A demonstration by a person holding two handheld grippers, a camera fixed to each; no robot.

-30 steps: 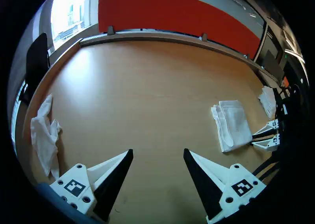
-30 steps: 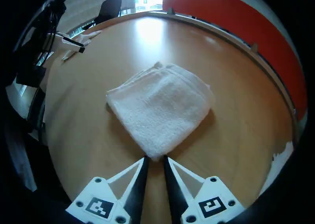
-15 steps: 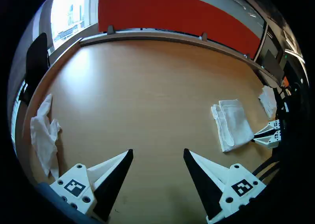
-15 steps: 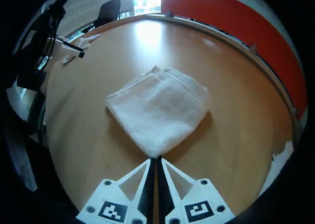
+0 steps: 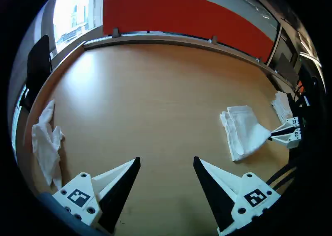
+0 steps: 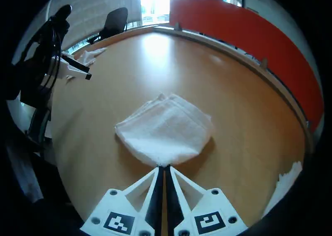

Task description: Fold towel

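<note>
In the right gripper view, the right gripper [image 6: 164, 169] has its 2 fingers pressed together, pinching the nearest corner of the towel [image 6: 166, 130]. The towel is white, folded into a small square, and lies corner-on straight ahead of the fingertips on the table [image 6: 232, 111]. Its far corner points away from the gripper. A white cloth [image 6: 286, 183] shows at the table's near right edge. Farther off to the left is the left gripper [image 6: 81, 71], with a crumpled cloth [image 6: 90, 55] just behind it. A chair [image 6: 114, 20] and a red panel [image 6: 249, 43] stand past the table's far rim.

In the left gripper view, the left gripper [image 5: 166, 169] has its 2 fingers spread wide over bare table [image 5: 157, 103], holding nothing. The towel [image 5: 242, 130] lies well off to its right. The corner of the towel is drawn to a point between the right gripper's [image 5: 276, 134] tips. The crumpled cloth [image 5: 45, 142] lies at the left edge of the table, and the other white cloth [image 5: 282, 107] is beyond the towel. Farthest off are the chair [image 5: 39, 65] and the red panel [image 5: 186, 15].
</note>
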